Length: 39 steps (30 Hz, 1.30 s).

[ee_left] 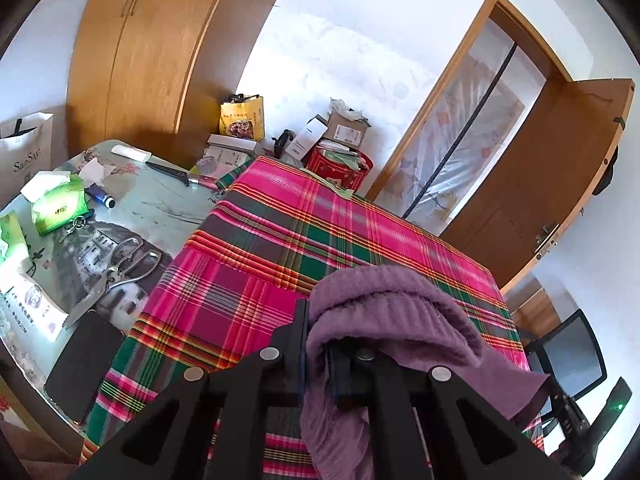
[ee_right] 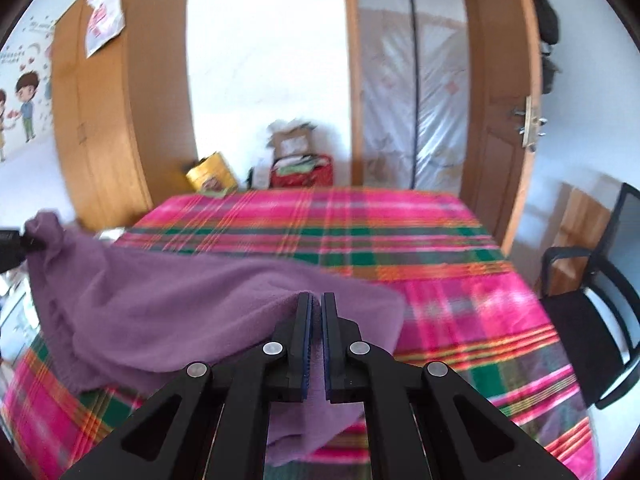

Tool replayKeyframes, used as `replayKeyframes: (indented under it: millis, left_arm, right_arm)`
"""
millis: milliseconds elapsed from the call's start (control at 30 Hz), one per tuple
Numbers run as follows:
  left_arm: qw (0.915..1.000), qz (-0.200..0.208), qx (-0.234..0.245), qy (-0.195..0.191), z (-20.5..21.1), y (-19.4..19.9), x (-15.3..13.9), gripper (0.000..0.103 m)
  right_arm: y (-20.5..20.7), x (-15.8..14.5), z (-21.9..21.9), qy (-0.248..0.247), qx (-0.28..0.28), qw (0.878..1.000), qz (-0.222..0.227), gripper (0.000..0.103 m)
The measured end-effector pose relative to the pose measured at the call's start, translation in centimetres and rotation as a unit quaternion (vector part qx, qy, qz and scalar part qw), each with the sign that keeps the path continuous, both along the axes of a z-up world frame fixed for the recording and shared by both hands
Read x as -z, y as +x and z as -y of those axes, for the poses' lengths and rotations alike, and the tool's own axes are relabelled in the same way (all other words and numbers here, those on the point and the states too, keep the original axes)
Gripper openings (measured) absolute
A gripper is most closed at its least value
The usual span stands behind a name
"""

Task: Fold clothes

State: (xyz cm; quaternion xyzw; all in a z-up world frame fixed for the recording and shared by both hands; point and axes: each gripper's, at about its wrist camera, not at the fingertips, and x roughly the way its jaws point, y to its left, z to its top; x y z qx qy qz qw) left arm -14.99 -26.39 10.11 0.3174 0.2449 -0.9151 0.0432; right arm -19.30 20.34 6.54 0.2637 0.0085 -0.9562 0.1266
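A purple fleece garment (ee_right: 168,304) is held up between both grippers above a table covered with a pink, green and orange plaid cloth (ee_right: 400,248). My left gripper (ee_left: 318,320) is shut on one edge of the purple garment (ee_left: 384,304), which drapes over its right finger and hides it. My right gripper (ee_right: 317,300) is shut on another edge, with cloth pinched between its pads. The left gripper's tip (ee_right: 16,240) shows at the far left of the right wrist view, holding a bunched corner. The garment sags between them and hangs toward the plaid cloth.
Left of the plaid cloth (ee_left: 280,240) lie scissors (ee_left: 116,276), a black phone (ee_left: 84,364), a green tissue pack (ee_left: 60,208) and a knife (ee_left: 168,168). A wooden wardrobe (ee_right: 112,112), boxes and a red tin (ee_left: 340,164) stand behind. A black chair (ee_right: 592,312) stands right of the table by an open door (ee_right: 504,120).
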Motion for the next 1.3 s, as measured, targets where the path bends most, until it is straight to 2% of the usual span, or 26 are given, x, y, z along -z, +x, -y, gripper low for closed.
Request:
replayKeyframes:
  millis: [333, 567, 867, 1000, 1167, 1233, 1300]
  left_arm:
    - [0.9998, 0.016, -0.01, -0.004, 0.5, -1.4, 0.7, 0.008]
    - [0.9991, 0.031, -0.009, -0.027, 0.4, -3.6, 0.7, 0.008]
    - [0.9957, 0.062, -0.014, -0.067, 0.8, -8.1, 1.4, 0.008]
    - [0.9943, 0.087, -0.02, -0.057, 1.5, -10.1, 2.7, 0.008]
    - [0.9882, 0.135, -0.018, -0.07, 1.4, -12.0, 5.0, 0.008]
    - [0.9817, 0.169, -0.016, -0.087, 1.2, -12.7, 5.8, 0.008]
    - [0.9796, 0.187, -0.012, -0.073, 1.3, -13.0, 6.3, 0.008]
  right_arm:
    - [-3.5, 0.1, -1.5, 0.01, 0.038, 0.999, 0.0, 0.005]
    - [-7.0, 0.8, -1.0, 0.025, 0.048, 0.998, 0.012, 0.005]
    - [-11.5, 2.8, -0.3, 0.066, 0.058, 0.995, 0.042, 0.005]
    - [-13.2, 4.1, -0.8, 0.064, 0.061, 0.994, 0.064, 0.005]
    - [-14.3, 6.2, -1.2, 0.057, 0.05, 0.992, 0.102, 0.005]
    - [-14.3, 6.6, -1.1, 0.062, 0.047, 0.991, 0.11, 0.005]
    - [-14.1, 6.7, -1.2, 0.056, 0.048, 0.99, 0.117, 0.005]
